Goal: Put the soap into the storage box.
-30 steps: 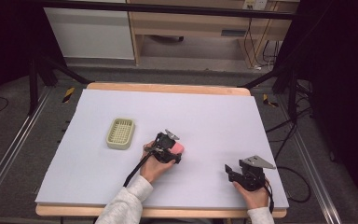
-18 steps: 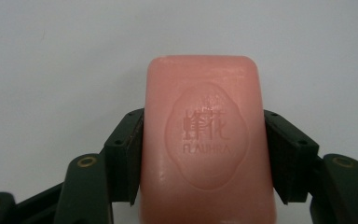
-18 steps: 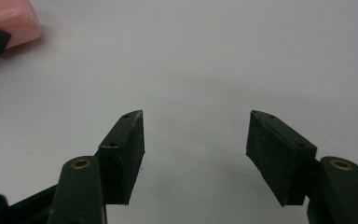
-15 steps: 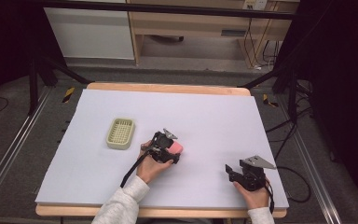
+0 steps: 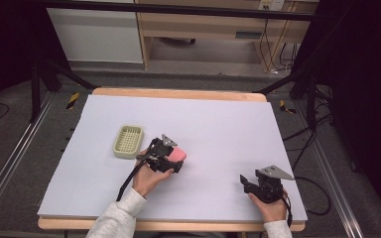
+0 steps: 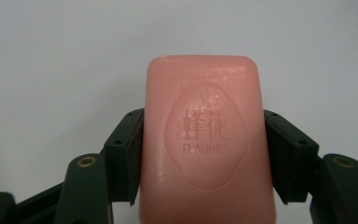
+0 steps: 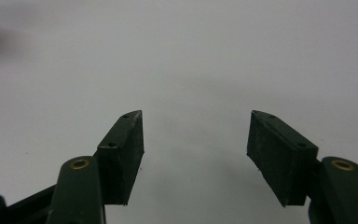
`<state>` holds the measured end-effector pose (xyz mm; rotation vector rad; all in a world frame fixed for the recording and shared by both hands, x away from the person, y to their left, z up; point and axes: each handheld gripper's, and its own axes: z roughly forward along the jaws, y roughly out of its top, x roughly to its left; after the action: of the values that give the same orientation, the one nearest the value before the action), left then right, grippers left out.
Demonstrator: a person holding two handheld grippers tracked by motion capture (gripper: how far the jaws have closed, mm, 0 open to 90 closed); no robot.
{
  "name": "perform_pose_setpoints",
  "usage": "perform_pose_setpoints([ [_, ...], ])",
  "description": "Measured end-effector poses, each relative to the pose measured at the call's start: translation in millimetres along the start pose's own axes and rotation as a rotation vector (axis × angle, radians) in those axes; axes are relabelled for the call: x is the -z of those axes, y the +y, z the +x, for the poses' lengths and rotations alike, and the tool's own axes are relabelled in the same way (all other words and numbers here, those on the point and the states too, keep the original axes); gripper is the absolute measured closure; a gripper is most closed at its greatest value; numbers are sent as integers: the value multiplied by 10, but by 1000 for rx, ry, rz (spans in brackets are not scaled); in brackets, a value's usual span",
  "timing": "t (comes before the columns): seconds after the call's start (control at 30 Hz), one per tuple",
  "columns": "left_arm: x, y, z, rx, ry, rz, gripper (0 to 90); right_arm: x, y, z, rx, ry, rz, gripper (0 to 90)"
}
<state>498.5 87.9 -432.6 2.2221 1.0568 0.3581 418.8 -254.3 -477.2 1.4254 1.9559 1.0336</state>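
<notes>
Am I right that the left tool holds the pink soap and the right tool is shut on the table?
Not quite. The left tool does hold the soap, but the right tool is open, not shut: the right gripper view shows its jaws wide apart with nothing between them.

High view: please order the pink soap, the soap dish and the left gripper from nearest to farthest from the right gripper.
From the right gripper, at the near right:
1. Pink soap, mid-table, between the left gripper's fingers.
2. Left gripper, just behind the soap; nearly a tie.
3. Soap dish, farthest left.
</notes>
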Motion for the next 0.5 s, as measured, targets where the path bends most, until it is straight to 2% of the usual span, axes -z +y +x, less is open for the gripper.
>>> perform_pose_setpoints([
  [0.47,295,-106,249,41,31,-46,373,1,-5,-1,-1,-2,1,361],
  [0.5,316,-107,271,48,34,-47,372,7,-2,4,-13,4,4,360],
])
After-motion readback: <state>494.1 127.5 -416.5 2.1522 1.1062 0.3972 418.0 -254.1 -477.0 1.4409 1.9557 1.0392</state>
